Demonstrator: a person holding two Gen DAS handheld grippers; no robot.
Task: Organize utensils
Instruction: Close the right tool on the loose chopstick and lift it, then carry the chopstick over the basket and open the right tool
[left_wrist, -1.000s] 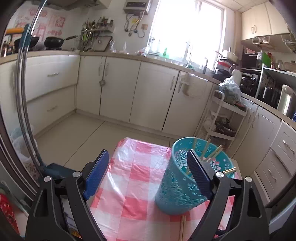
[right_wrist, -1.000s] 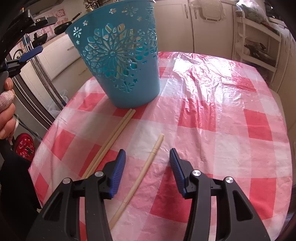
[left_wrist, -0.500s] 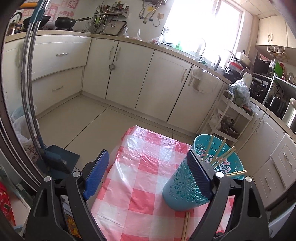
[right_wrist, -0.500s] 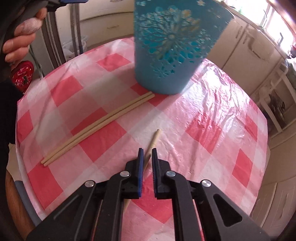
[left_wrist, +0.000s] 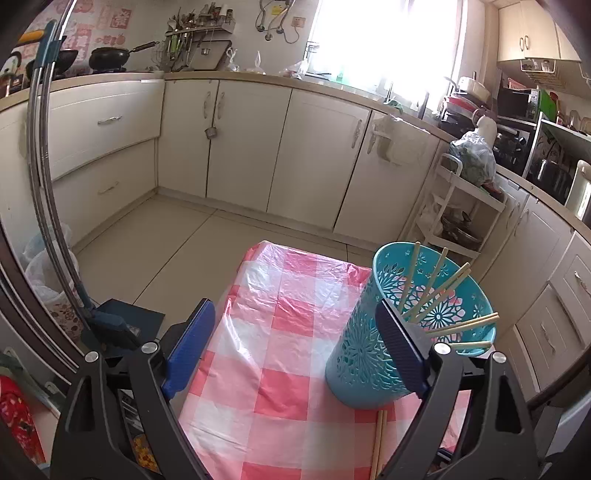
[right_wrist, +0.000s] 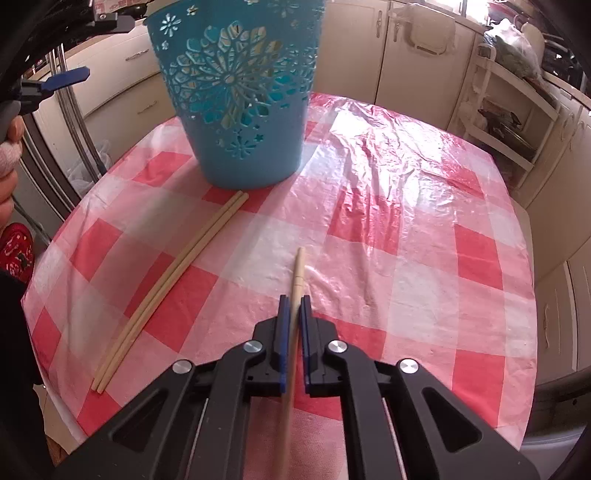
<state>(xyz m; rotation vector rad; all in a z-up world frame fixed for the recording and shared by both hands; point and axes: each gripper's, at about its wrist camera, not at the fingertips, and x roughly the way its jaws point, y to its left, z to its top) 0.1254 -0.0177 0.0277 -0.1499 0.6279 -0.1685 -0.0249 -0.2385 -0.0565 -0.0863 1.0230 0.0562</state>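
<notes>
A tall turquoise plastic basket with flower-shaped cutouts (right_wrist: 243, 96) stands upright on the pink-and-white checked surface (right_wrist: 424, 258). Several pale wooden chopsticks (left_wrist: 439, 288) lean inside it, their ends fanning out above the rim. Two more pale wooden chopsticks (right_wrist: 173, 280) lie flat on the surface, side by side and touching, with one end just beside the basket's base. A single pale wooden chopstick (right_wrist: 297, 280) is clamped between the blue pads of the right gripper (right_wrist: 293, 301), its tip sticking out forward toward the basket.
</notes>
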